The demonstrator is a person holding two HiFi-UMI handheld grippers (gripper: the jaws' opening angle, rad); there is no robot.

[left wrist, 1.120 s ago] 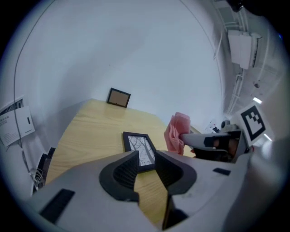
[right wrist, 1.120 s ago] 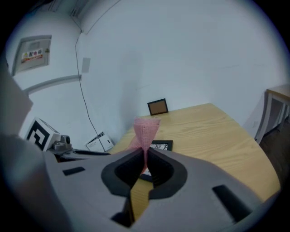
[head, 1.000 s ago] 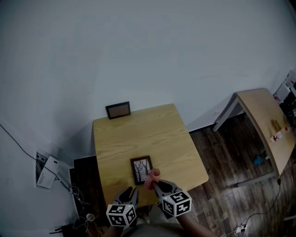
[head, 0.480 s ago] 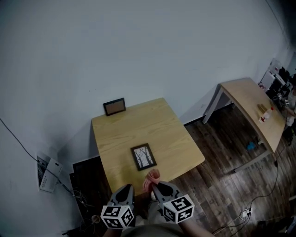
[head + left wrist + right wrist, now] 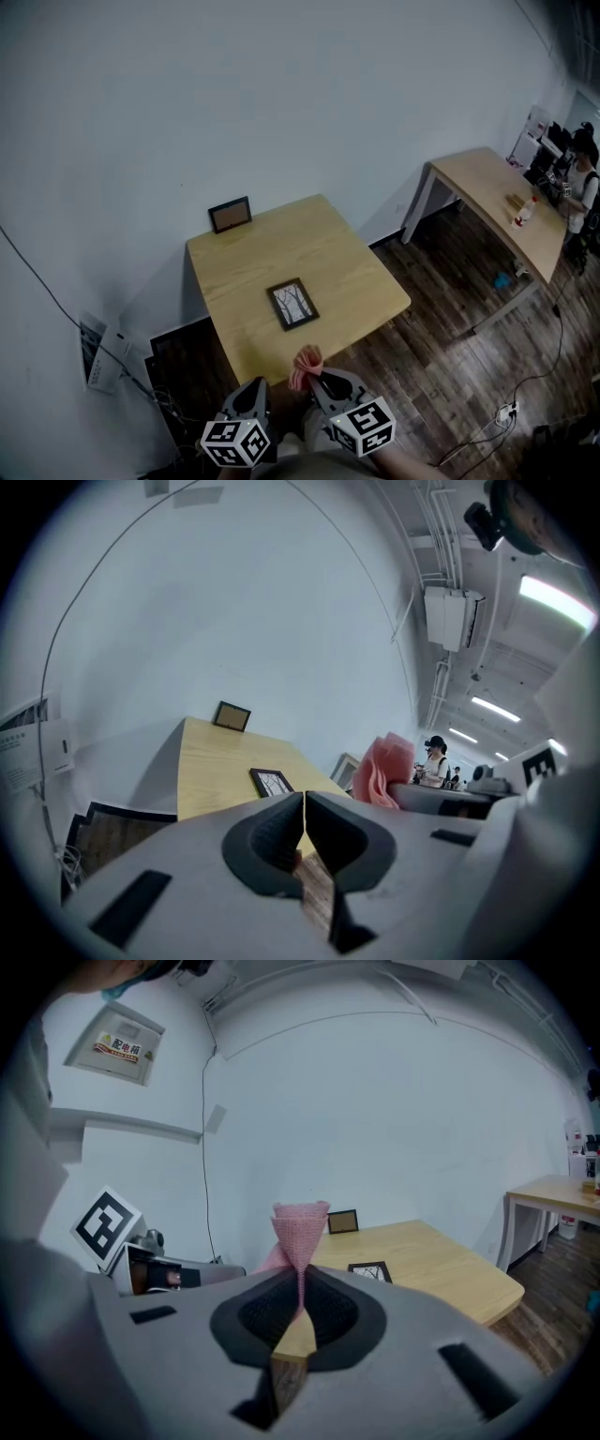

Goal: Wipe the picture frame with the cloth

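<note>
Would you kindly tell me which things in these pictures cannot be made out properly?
- Picture frame: its drawing is too small in every view.
- Cloth: right gripper view, lower part hidden between the jaws of the right gripper.
- Second frame at the wall: content too small in every view.
- Far table: head view, things on it too small.

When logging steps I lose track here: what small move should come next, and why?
Probably carry the right hand-held gripper forward and down onto the picture frame lying flat on the table: it is shut on the pink cloth, which is short of the frame, not touching it.
</note>
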